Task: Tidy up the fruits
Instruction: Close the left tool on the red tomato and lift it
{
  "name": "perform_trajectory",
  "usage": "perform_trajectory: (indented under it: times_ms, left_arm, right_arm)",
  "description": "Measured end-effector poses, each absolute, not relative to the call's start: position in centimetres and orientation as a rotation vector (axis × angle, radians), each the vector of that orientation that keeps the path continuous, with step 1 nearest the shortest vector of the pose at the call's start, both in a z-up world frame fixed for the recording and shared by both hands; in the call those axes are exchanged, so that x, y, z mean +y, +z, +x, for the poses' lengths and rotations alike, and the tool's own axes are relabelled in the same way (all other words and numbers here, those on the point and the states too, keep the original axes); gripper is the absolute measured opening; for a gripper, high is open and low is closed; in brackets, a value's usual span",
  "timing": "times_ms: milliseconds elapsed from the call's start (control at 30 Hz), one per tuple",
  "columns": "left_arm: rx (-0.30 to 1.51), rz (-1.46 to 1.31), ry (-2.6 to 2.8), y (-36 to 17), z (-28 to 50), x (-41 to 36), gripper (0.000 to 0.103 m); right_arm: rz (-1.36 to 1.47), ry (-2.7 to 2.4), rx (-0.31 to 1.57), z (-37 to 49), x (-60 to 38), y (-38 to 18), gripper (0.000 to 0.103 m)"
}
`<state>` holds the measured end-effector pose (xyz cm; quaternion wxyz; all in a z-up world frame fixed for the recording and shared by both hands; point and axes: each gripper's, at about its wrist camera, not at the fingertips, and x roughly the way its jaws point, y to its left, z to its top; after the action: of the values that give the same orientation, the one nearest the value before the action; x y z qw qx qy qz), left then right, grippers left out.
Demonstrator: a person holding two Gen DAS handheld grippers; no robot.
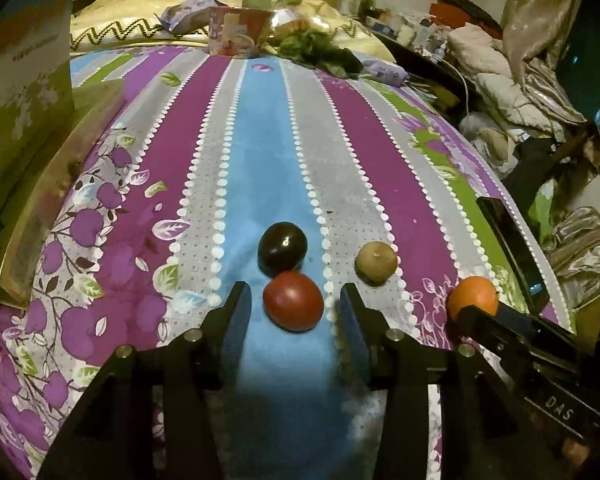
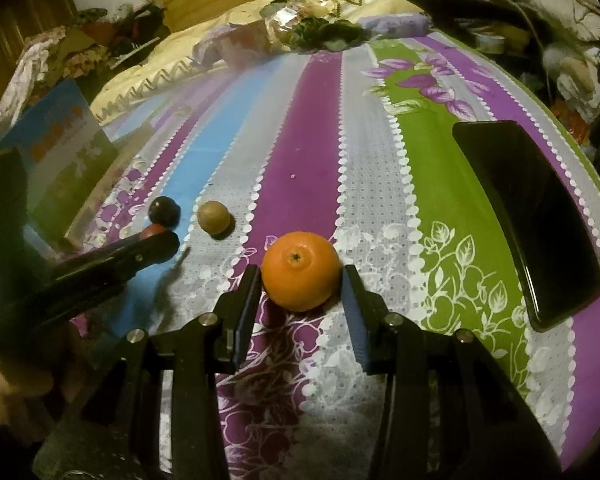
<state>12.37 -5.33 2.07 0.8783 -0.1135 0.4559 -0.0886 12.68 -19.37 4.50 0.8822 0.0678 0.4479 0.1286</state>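
On the striped bedsheet lie several fruits. In the left wrist view my left gripper (image 1: 295,298) is open, its fingers on either side of a red fruit (image 1: 293,301). A dark plum (image 1: 283,247) touches the red fruit just beyond it. A brown kiwi-like fruit (image 1: 375,262) lies to the right. In the right wrist view my right gripper (image 2: 302,280) is open around an orange (image 2: 301,271), which rests on the sheet. The plum (image 2: 163,211) and the brown fruit (image 2: 215,218) show to the left there.
A black phone (image 2: 528,216) lies on the sheet at the right. A blue and green box (image 1: 24,120) stands at the left edge. A patterned cup (image 1: 238,32), dark leafy greens (image 1: 316,50) and packets sit at the far end by the pillows.
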Motion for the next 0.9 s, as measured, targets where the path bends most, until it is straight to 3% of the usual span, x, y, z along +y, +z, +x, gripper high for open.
perform_trajectory:
  times_ms: [167, 400, 900]
  left_arm:
    - [0.944, -0.228, -0.150, 2.0, 12.3, -5.1, 0.029]
    - [0.939, -0.204, -0.150, 3.5, 11.0, -4.6, 0.029]
    - [0.838, -0.162, -0.018, 17.6, 3.8, 4.4, 0.029]
  right_arm:
    - [0.118, 0.245, 0.938, 13.0, -19.0, 4.4, 0.041]
    - [0.133, 0.225, 0.926, 12.6, -19.1, 5.3, 0.040]
    - [0.093, 0.329, 0.858, 9.4, -12.2, 15.9, 0.040]
